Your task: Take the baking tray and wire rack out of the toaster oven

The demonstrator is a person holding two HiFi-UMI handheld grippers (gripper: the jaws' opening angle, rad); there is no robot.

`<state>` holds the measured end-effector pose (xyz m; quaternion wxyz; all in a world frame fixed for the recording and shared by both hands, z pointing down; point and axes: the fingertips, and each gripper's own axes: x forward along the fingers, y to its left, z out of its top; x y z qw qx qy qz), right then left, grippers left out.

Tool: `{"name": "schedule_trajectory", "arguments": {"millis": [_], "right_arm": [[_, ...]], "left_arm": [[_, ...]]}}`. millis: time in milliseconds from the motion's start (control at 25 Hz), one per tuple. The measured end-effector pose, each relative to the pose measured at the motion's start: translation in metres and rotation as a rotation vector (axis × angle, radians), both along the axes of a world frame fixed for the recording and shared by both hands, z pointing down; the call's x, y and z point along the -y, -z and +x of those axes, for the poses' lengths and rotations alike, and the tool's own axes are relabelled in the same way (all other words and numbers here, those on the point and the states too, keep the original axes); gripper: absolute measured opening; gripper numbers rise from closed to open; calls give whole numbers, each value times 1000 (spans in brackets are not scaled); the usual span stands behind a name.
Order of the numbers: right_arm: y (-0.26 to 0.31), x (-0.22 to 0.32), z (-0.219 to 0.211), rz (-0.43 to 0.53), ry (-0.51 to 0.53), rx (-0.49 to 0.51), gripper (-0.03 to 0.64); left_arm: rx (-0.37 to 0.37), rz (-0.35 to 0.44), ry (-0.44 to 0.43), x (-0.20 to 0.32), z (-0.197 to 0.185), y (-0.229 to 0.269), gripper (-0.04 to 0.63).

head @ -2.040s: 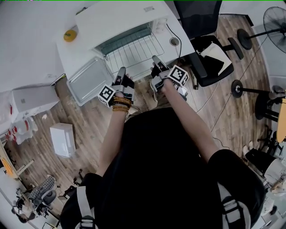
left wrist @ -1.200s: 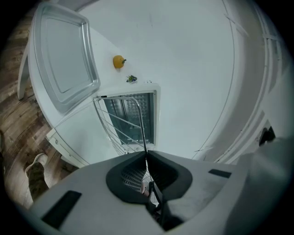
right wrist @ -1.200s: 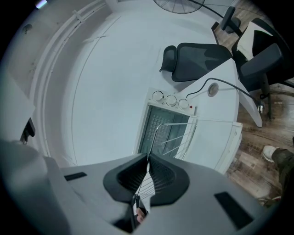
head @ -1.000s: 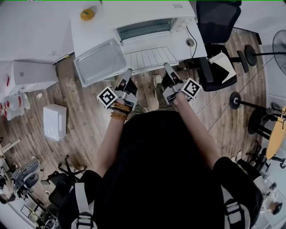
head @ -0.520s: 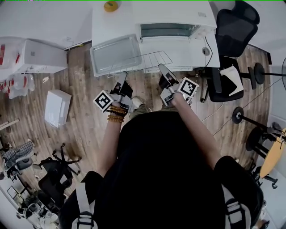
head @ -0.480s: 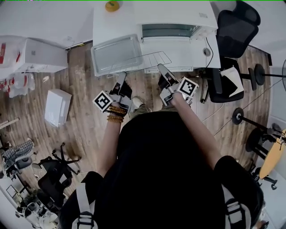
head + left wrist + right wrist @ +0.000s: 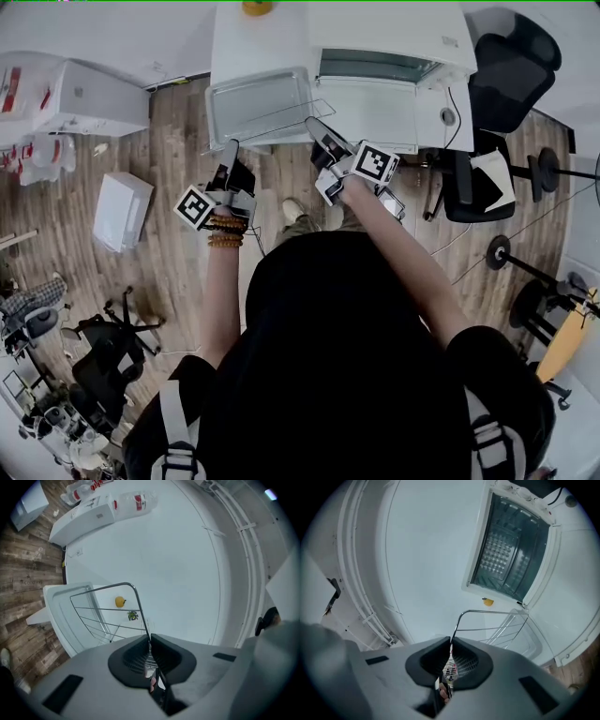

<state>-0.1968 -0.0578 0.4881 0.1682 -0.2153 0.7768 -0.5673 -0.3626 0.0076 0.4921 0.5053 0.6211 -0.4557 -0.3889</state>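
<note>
Head view: I've pulled the rack [image 7: 286, 114] clear of the oven [image 7: 384, 58] and swung it left, over the tray [image 7: 246, 94] on the table [image 7: 230, 42]. Left gripper view: the left gripper [image 7: 150, 641] pinches the rack's wire edge. Right gripper view: the right gripper [image 7: 451, 644] does likewise and the oven looks empty, so I judge only the set-down remains.

Your thin silver wire rack [image 7: 281, 119] is clear of the oven, pinched along its near rail by both your left gripper [image 7: 229, 150] and right gripper [image 7: 313, 126], roughly level. The shallow silver baking tray [image 7: 258, 94] sits flat just past the jaws, partly under the rack. The white toaster oven [image 7: 394, 42] stands beyond your right gripper, door dropped open.
</note>
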Motion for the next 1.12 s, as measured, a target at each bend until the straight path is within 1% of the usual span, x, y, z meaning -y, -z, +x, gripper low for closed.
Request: {"name": "schedule_trajectory", "arguments": {"millis": [80, 200, 320, 400, 440, 520, 680, 720, 800, 920, 960, 1040, 1080, 1120], "right_arm": [[0, 7, -15, 14, 16, -9, 37], [8, 20, -36, 62, 35, 3, 37], [14, 35, -49, 97, 31, 6, 37], [10, 46, -53, 103, 17, -1, 38], [4, 50, -55, 88, 6, -11, 38], [-13, 54, -60, 45, -9, -48, 38], [-53, 42, -72, -31, 5, -135, 38], [-63, 36, -72, -54, 9, -151, 38], [-89, 23, -68, -124, 12, -207, 38], [-140, 2, -59, -266, 46, -344, 40], [-154, -4, -58, -292, 74, -388, 43], [-172, -10, -55, -305, 126, -454, 53], [-178, -10, -54, -310, 139, -467, 87], [-181, -8, -52, -320, 145, -468, 151]], "left_arm": [[30, 13, 3, 6, -16, 4, 29], [68, 39, 1, 17, -35, 11, 29], [81, 79, -5, 34, -47, 18, 29], [78, 96, -13, 45, -52, 16, 29], [74, 95, -20, 50, -54, 10, 29], [46, 64, -24, 54, -60, -8, 29], [-39, 0, 17, 42, -73, -50, 29], [-53, -25, 22, 36, -73, -62, 29], [-79, -100, 28, 25, -71, -88, 29], [-79, -248, 43, 11, -65, -135, 29], [-73, -301, 57, 8, -66, -151, 29], [-60, -419, 95, 2, -70, -179, 29], [-49, -470, 102, 1, -72, -191, 31], [-31, -507, 91, 3, -71, -200, 32]]}}
